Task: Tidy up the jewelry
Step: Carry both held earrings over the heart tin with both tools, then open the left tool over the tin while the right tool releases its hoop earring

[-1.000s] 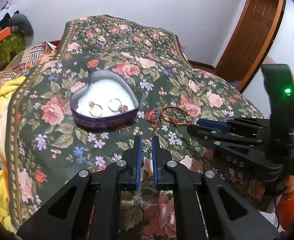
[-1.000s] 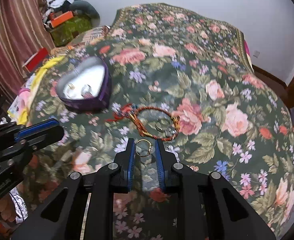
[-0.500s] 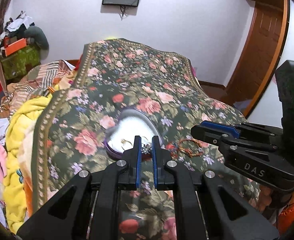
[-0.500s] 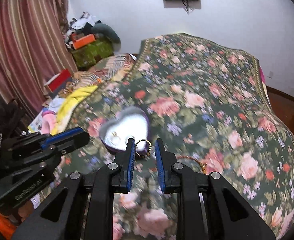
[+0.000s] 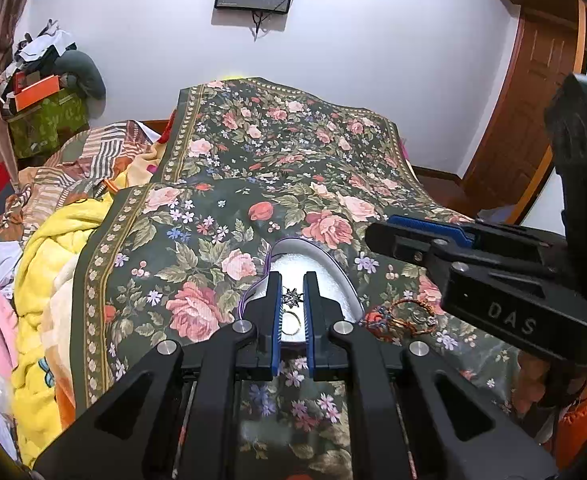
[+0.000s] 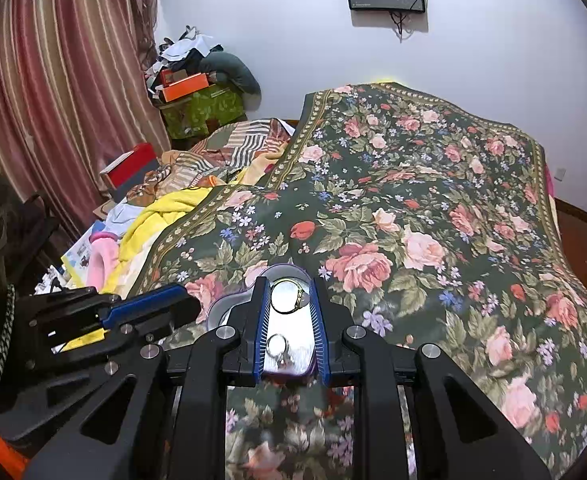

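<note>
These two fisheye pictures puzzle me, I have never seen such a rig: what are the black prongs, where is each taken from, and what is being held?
No robot here: a person carries a two-finger gripper in each hand, with a camera on each looking along its fingers. In the left view, the left gripper pinches a small star-shaped charm; the black device at the side is the right gripper. In the right view, the right gripper holds a gold ring. Both hover over a heart-shaped tin on a floral bedspread. Another ring lies in the tin; a red bracelet lies beside it.
</note>
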